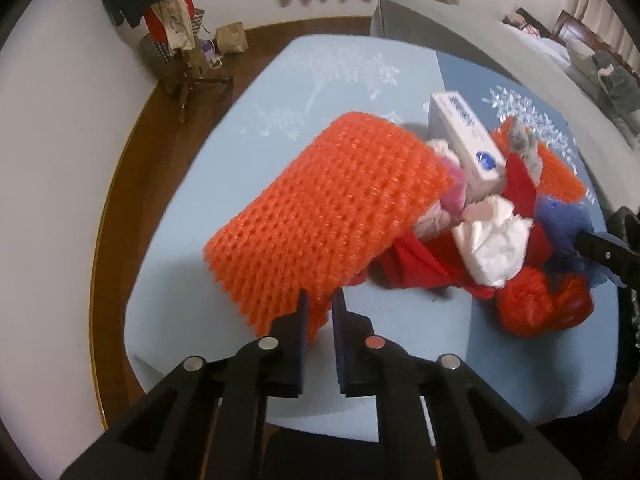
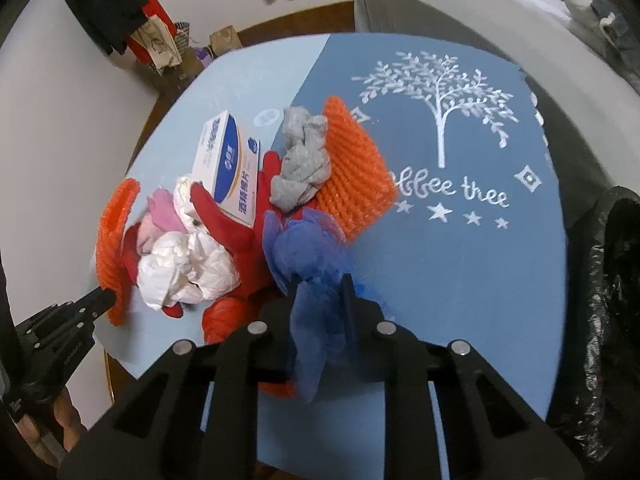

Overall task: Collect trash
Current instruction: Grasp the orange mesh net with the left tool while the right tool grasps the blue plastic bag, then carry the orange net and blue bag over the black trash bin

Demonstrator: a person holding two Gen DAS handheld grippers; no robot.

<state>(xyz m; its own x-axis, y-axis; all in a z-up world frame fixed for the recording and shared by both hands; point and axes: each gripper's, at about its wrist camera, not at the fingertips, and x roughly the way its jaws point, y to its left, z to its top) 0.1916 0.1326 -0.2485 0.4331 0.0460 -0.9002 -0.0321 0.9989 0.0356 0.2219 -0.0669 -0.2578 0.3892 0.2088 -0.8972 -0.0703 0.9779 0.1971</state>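
Blue mesh fabric (image 2: 316, 320) sits pinched in the right hand-held gripper (image 2: 320, 284) at the pile's near edge on the worktop (image 2: 460, 280). Left hand-held gripper (image 1: 319, 300) clamps the orange foam net (image 1: 316, 216) beside crumpled tissue (image 1: 492, 240).

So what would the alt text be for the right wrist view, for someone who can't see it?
The right gripper pinches a blue mesh scrap at the edge of a trash pile on a blue table. The pile holds a white box, crumpled paper, a grey rag and orange netting. A black bag waits at right.
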